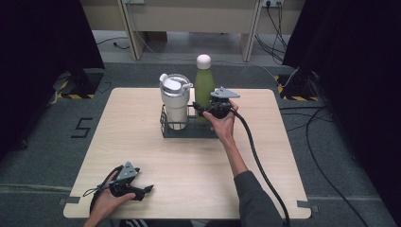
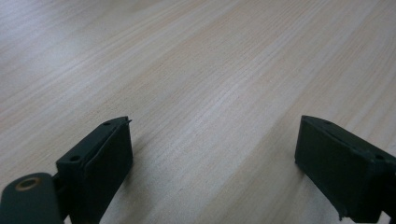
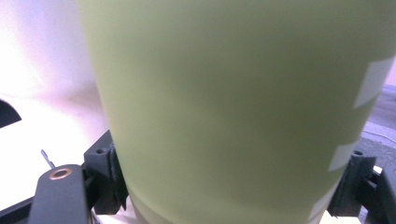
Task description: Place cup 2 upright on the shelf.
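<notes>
A green bottle [image 1: 204,82] with a white cap stands in a black wire basket [image 1: 189,131] at the table's far middle, next to a white lidded tumbler [image 1: 175,101]. My right gripper [image 1: 202,109] reaches in from the right and is shut on the green bottle's lower body. In the right gripper view the bottle [image 3: 224,107] sits between the jaws, each pressed against one side. My left gripper [image 1: 147,190] rests near the table's front left corner. Its jaws stand wide apart and open over bare wood [image 2: 212,144], holding nothing.
The light wooden table [image 1: 142,142] has free surface in front of and on both sides of the basket. A thick black cable [image 1: 257,161] trails from the right gripper along the forearm. Dark curtains and floor cables flank the table.
</notes>
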{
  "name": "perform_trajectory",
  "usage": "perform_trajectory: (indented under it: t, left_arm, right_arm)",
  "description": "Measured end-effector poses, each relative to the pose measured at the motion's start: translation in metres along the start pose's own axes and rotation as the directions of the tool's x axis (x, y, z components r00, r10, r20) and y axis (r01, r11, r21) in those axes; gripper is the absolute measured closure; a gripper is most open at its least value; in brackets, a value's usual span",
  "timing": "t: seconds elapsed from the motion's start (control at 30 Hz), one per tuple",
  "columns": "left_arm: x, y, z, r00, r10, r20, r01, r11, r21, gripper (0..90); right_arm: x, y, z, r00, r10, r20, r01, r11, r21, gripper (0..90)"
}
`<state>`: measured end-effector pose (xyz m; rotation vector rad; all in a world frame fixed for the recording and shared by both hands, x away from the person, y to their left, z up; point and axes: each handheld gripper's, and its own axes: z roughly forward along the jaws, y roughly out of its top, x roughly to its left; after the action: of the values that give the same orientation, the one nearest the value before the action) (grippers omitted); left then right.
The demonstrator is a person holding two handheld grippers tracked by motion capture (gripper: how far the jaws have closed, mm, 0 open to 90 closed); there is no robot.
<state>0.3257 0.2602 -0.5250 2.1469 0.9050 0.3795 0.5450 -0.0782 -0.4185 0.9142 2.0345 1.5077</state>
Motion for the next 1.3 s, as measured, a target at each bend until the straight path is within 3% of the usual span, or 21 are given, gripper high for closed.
perform_trajectory:
  t: [0.37,0.87,1.13,1.3]
  left_arm:
    - [0.0,0.0,0.0,1.0,0.001,-0.001,-0.001,1.0,-0.002,10.8]
    - [0.0,0.0,0.0,1.0,0.003,-0.002,-0.003,1.0,-0.006,11.0]
    - [-0.001,0.0,0.0,1.0,0.004,-0.003,-0.004,1.0,-0.007,11.2]
    - [-0.001,0.0,0.0,1.0,0.004,-0.003,-0.004,1.0,-0.006,11.2]
  right_arm:
    - [-0.001,-0.012,0.003,0.9999,0.012,0.01,-0.012,1.0,-0.001,20.8]
    - [0.006,-0.023,0.009,0.9992,-0.025,0.029,0.025,0.999,0.026,20.8]
    - [0.002,-0.03,0.004,0.9998,-0.004,0.019,0.004,1.0,0.01,20.8]
    - [0.004,-0.03,0.004,0.9992,-0.032,0.022,0.032,0.999,0.023,20.7]
